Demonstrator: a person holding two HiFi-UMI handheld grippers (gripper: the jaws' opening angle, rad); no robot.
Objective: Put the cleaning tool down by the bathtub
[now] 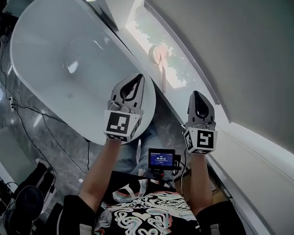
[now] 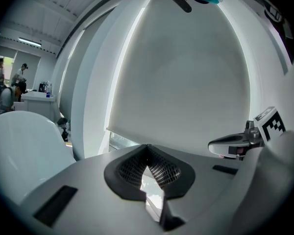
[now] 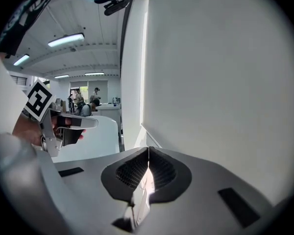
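The white oval bathtub fills the upper left of the head view. The cleaning tool, a round pale pad on a thin handle, lies on the bright ledge between the tub and the window, apart from both grippers. My left gripper hangs over the tub's near end, jaws shut with nothing between them. My right gripper is raised beside the ledge, also shut and empty. Each gripper shows in the other's view: the right gripper and the left gripper.
A white roller blind covers the window ahead of both grippers. Black cables trail over the grey marble floor left of the tub. A small monitor sits at the person's chest. People stand far off in the room.
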